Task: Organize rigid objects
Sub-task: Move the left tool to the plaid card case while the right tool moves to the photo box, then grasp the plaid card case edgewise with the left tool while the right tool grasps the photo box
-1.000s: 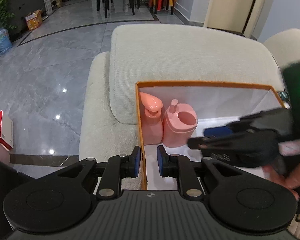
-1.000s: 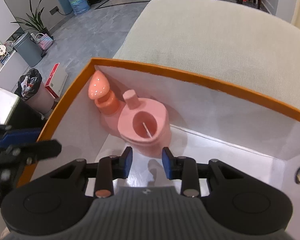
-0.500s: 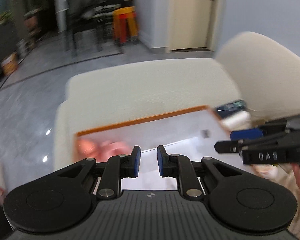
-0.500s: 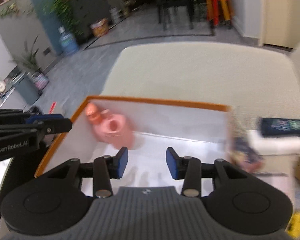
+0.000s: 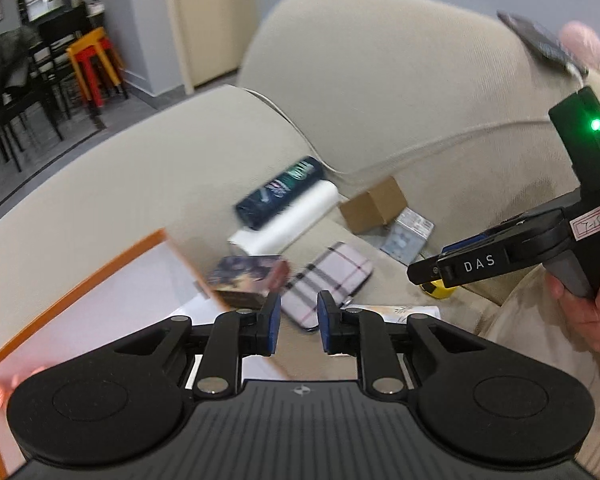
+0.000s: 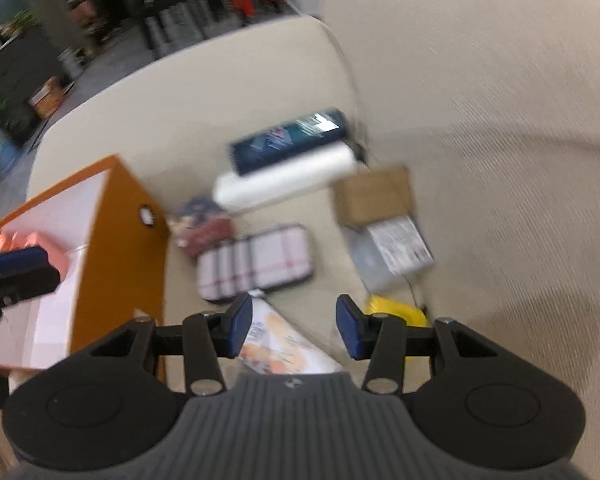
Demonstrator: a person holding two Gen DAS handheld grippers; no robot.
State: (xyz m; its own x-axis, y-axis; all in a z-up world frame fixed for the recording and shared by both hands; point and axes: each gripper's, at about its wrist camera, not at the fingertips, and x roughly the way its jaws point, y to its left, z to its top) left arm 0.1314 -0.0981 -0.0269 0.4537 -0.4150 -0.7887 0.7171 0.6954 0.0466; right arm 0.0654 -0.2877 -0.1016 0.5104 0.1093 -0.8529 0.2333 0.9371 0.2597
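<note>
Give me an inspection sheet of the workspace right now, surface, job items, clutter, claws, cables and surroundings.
Surface: beige sofa seat.
Job's things: orange box open, pink items inside; plaid case, brown carton, dark blue box on white roll, grey box, yellow item, printed packet loose on seat.
Clutter: dark printed box beside the orange box.
Claws: left claw narrowly open, empty; right claw wide open, empty, over the packet.
Cables: thin cord near yellow item, blurred.
Surroundings: red and yellow stools, dark chairs.
</note>
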